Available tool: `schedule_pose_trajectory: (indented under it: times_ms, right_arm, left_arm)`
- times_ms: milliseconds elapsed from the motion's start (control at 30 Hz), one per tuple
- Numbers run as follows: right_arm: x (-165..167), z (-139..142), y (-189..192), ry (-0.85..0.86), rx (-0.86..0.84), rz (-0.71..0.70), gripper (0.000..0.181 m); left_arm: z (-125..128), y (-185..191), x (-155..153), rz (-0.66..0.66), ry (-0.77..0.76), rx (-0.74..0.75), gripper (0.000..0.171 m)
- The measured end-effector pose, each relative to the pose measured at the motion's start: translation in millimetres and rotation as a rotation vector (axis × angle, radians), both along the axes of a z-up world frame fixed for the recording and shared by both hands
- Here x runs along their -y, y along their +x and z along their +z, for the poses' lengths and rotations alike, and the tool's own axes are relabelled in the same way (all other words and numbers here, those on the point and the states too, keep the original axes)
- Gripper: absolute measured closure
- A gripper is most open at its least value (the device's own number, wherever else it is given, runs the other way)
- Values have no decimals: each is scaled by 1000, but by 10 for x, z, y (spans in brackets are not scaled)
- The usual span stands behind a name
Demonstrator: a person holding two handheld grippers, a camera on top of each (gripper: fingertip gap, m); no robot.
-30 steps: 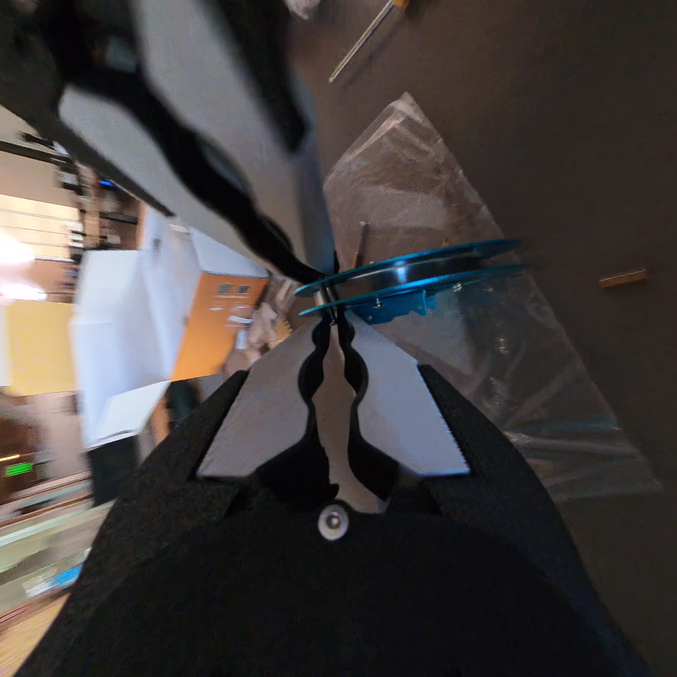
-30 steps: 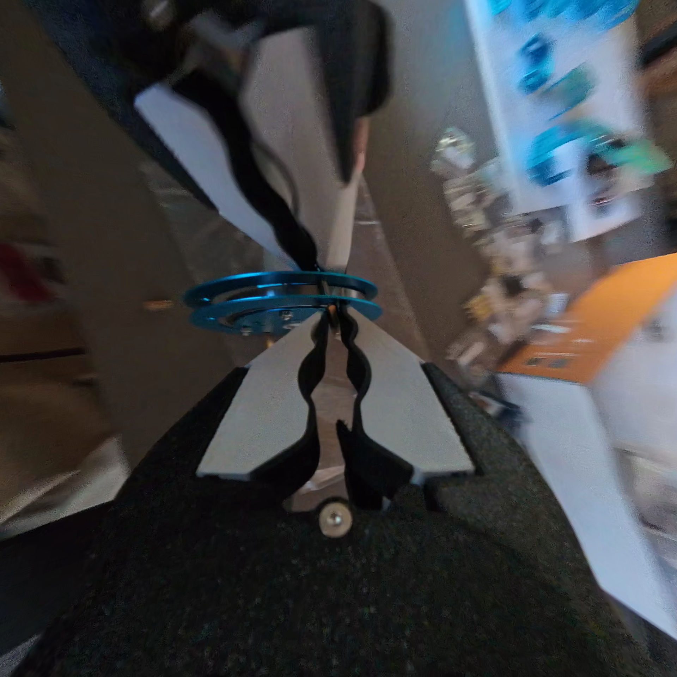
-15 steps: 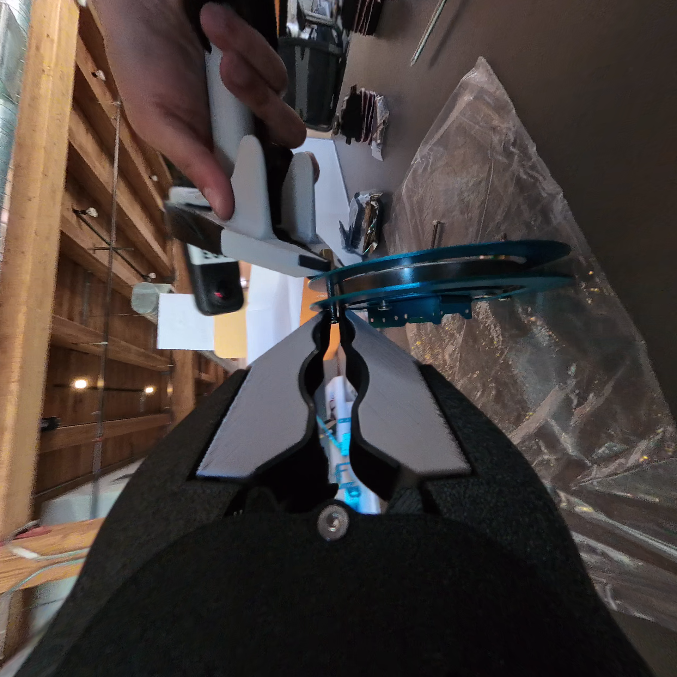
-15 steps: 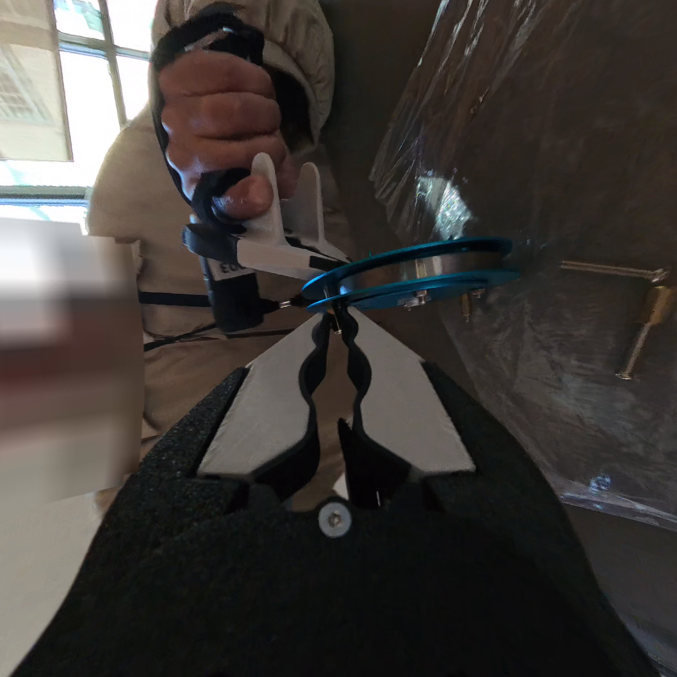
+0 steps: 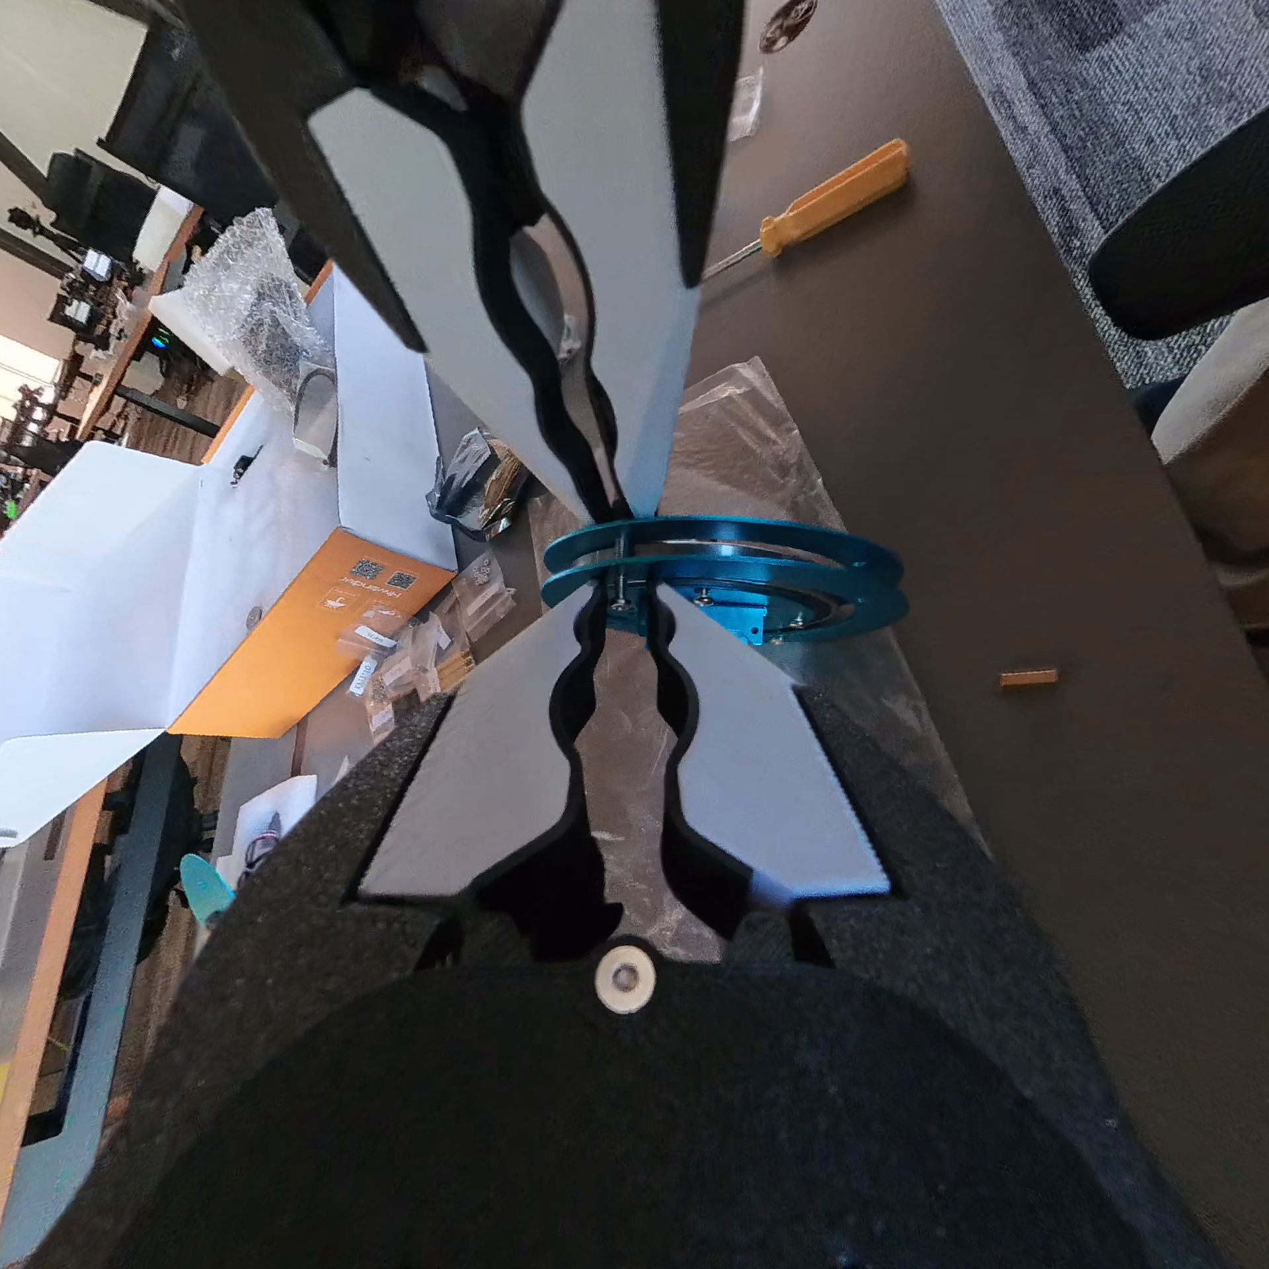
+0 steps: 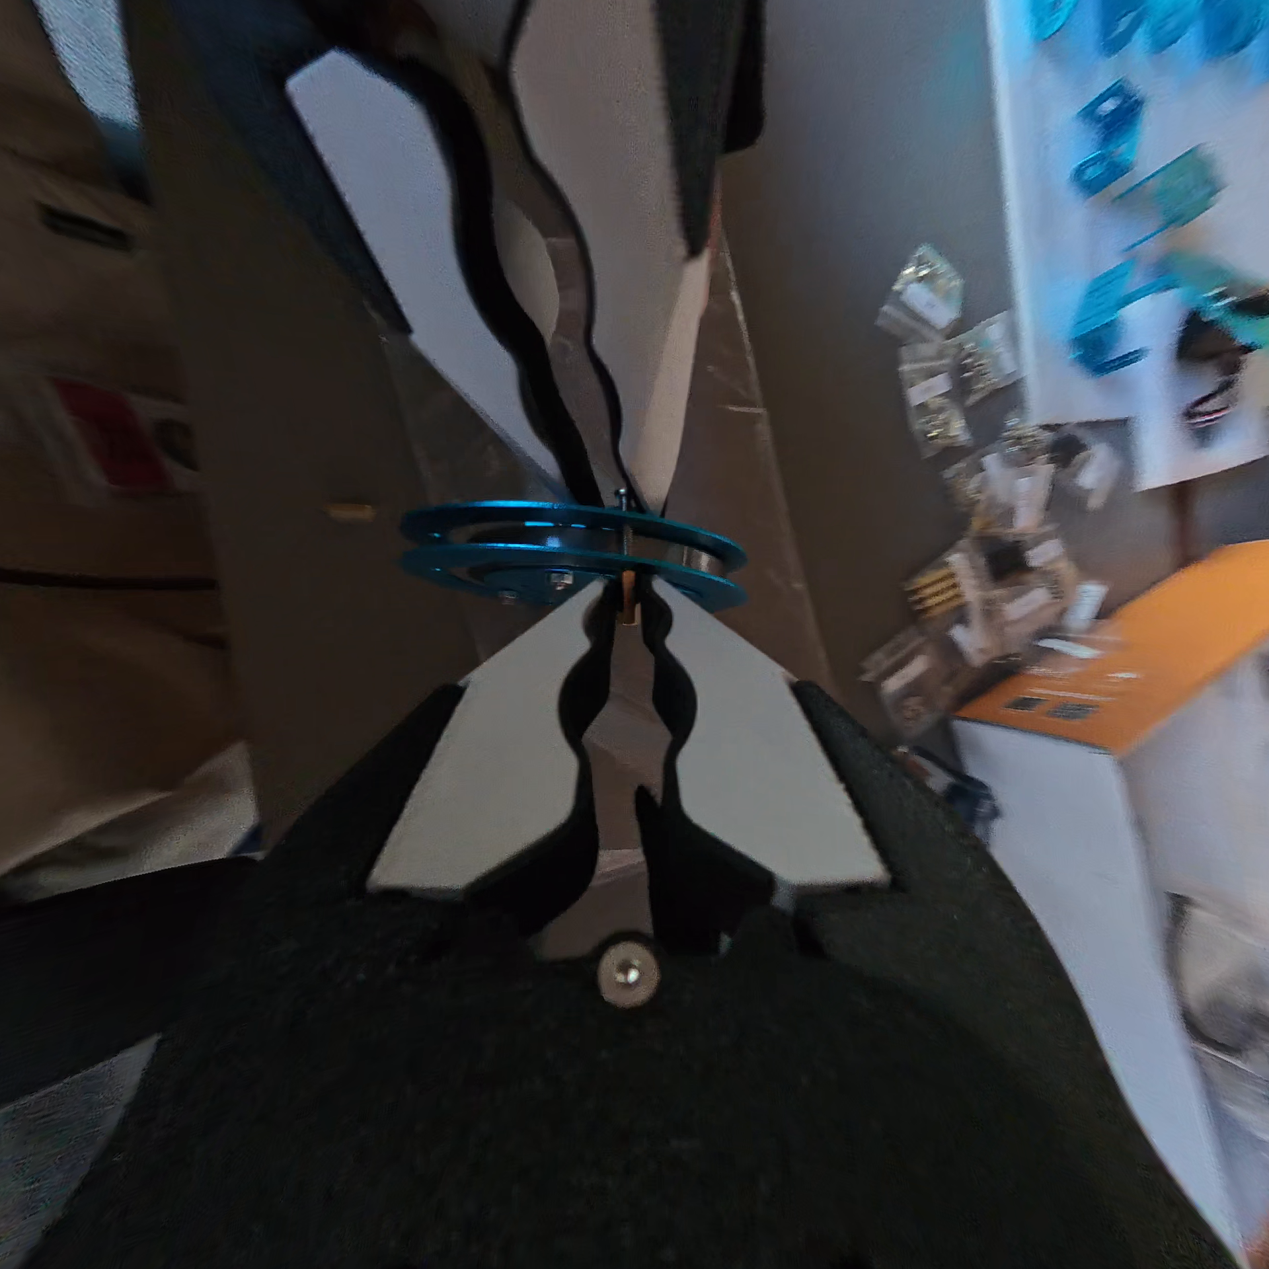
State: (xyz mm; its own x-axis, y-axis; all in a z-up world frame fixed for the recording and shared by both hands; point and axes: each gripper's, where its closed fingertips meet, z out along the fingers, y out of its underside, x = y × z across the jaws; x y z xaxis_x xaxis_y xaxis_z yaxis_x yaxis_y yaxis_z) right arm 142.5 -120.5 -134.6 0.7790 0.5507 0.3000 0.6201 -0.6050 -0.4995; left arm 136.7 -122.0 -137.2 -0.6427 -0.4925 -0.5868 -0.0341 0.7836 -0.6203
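A blue assembly of two metal discs point(image 5: 721, 573) is held off the dark table between both grippers, which meet tip to tip at its rim. My left gripper point(image 5: 621, 599) is shut on the head of a screw point(image 5: 620, 592) that runs through both discs. My right gripper point(image 6: 626, 608) is shut on a small brass standoff point(image 6: 626, 604) at the opposite face of the assembly point(image 6: 549, 556). The right gripper point(image 5: 611, 511) comes in from the top of the left wrist view; the left gripper point(image 6: 621, 498) does so in the blurred right wrist view.
A clear plastic bag point(image 5: 748, 446) lies on the dark table point(image 5: 961, 426) under the assembly. An orange-handled screwdriver point(image 5: 834, 196) and a loose brass standoff point(image 5: 1028, 678) lie beyond. An open orange and white box point(image 5: 309, 632) and small parts bags point(image 5: 412, 662) are left. A chair point(image 5: 1181, 268) is right. The tips of both grippers are at nearly the same place.
Both grippers have stayed shut at the assembly's rim. Both views have swung round: half a second ago the other gripper showed side-on with its hand, now it faces tip to tip.
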Motion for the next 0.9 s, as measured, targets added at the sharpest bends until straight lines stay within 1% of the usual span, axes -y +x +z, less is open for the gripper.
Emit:
schedule_pose_trajectory:
  times_ms: [100, 200, 267, 300, 333, 367, 433, 500, 567, 633, 700, 767, 867, 900]
  right_arm:
    - [-19, 8, 10, 74, 177, 29, 176]
    - [-60, 21, 52, 197, 359, 43, 176]
    - [-79, 34, 58, 303, 427, 8, 176]
    - [-85, 58, 66, 368, 475, -16, 171]
    - [-84, 94, 92, 439, 550, -46, 161]
    - [-69, 113, 121, 495, 639, -66, 155]
    - [-31, 159, 167, 597, 771, -130, 150]
    - [-3, 112, 182, 640, 817, -194, 146]
    - [-5, 104, 151, 688, 903, -211, 147]
    - [-36, 115, 142, 718, 982, -234, 148]
    - [-97, 57, 181, 694, 1028, -232, 146]
    - [-155, 50, 200, 703, 1074, -203, 150]
    - [-197, 81, 214, 718, 1141, -161, 166]
    - [-197, 136, 197, 745, 1173, -140, 177]
  left_arm:
    - [7, 12, -14, -18, -16, -9, 168]
    - [5, 35, -39, -11, -109, -64, 168]
    - [6, 19, -32, -11, -236, -170, 168]
    - [6, 11, -31, -9, -308, -232, 168]
    - [5, 10, -39, -3, -376, -289, 168]
    - [7, 4, -42, -9, -434, -340, 168]
    - [8, -5, -51, -21, -543, -437, 168]
    - [10, 9, -72, -12, -671, -537, 169]
    - [7, 33, -107, -1, -783, -626, 169]
    - [4, 48, -134, -1, -845, -683, 169]
    - [12, 25, -117, -18, -891, -743, 169]
    - [23, -9, -79, -39, -928, -795, 168]
    - [27, -11, -92, -36, -933, -806, 169]
    - [22, -10, -104, -32, -913, -785, 168]
